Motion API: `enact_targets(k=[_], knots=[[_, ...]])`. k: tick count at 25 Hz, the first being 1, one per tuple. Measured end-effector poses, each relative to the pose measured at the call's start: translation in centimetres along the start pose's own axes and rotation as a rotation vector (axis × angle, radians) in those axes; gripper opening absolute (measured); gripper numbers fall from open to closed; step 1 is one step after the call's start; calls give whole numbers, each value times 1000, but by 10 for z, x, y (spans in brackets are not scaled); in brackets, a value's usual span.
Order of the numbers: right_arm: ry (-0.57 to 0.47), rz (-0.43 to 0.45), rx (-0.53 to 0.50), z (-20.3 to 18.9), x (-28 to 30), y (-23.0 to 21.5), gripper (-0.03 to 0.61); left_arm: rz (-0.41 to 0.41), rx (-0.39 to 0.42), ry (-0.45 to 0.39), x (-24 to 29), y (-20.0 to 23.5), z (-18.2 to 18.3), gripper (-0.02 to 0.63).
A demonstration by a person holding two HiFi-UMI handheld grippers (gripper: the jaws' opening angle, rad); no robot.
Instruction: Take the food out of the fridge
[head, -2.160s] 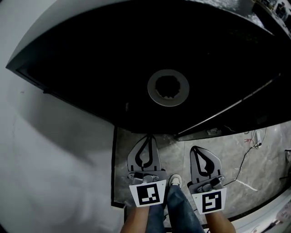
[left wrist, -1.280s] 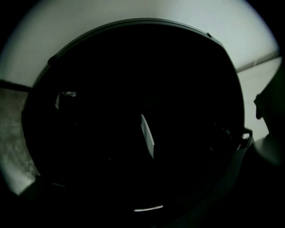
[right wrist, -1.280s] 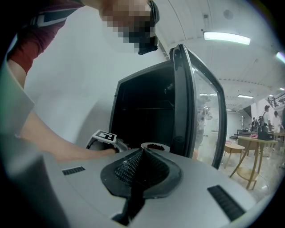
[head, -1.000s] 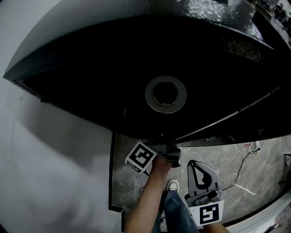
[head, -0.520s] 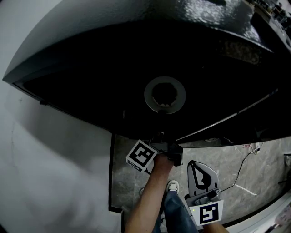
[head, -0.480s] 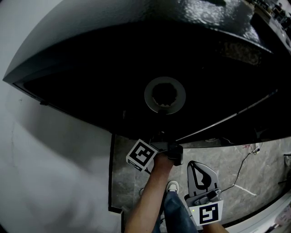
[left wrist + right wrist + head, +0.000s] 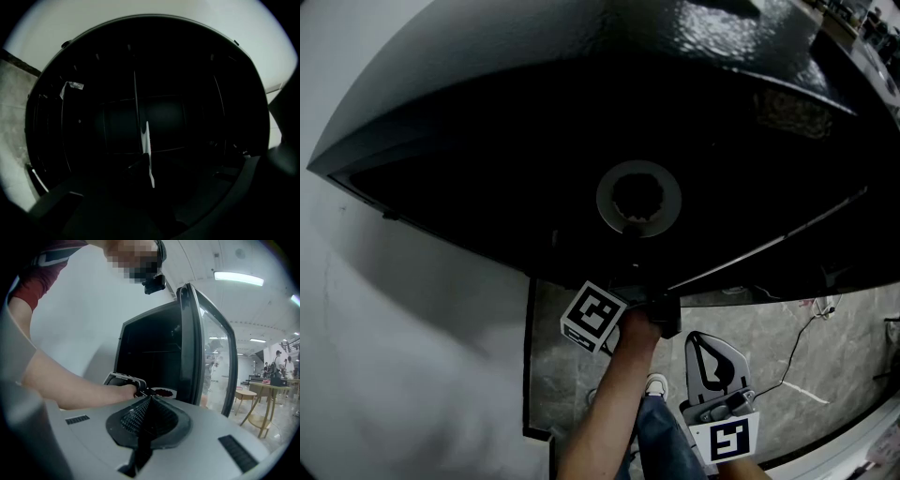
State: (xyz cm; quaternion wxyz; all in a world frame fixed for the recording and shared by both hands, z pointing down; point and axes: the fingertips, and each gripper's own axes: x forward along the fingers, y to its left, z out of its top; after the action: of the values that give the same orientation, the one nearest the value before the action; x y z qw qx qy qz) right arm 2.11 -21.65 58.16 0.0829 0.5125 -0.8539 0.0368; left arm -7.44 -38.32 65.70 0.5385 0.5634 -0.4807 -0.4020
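A round white dish (image 7: 638, 199) with dark food in it sits on a shelf inside the dark open fridge (image 7: 469, 141). My left gripper (image 7: 639, 281), rolled on its side, reaches in to the dish's near rim. Its jaws have just been closing, and the thin white rim (image 7: 146, 149) stands edge-on between them. The right gripper view shows the left gripper (image 7: 144, 390) at the dish (image 7: 162, 392), which holds reddish food. My right gripper (image 7: 713, 352) hangs low before the fridge, shut on nothing (image 7: 149, 401).
The fridge's glass door (image 7: 201, 338) stands open at the right. A white wall (image 7: 403, 328) runs along the left. A cable (image 7: 811, 314) lies on the stone floor. The person's shoe (image 7: 657, 382) is below the grippers. Wooden tables (image 7: 262, 397) stand far off.
The left gripper has risen from beside the right one, rolled onto its side and reached into the fridge up to the dish. Over the last second it barely shifted. The right gripper stayed put.
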Motion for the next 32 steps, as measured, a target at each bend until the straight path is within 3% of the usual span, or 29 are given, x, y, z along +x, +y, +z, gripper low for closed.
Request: enact_targets(k=[16,19,25,32], knots=[[-13,-12,-12,6,-3,-4,23,-34,-44,-35,-20,-1,8,21],[-19,-19,-15,9,-4,-4,23,-64,-95,-47,-28,-8,9,21],[-27,-22,-20,13,-4,-1,23,-79,-143,-67,-49,-11,16,21],[-34,-18,-22,18,-3,8,23,-58,-135,-82,-91,-8,24,21]])
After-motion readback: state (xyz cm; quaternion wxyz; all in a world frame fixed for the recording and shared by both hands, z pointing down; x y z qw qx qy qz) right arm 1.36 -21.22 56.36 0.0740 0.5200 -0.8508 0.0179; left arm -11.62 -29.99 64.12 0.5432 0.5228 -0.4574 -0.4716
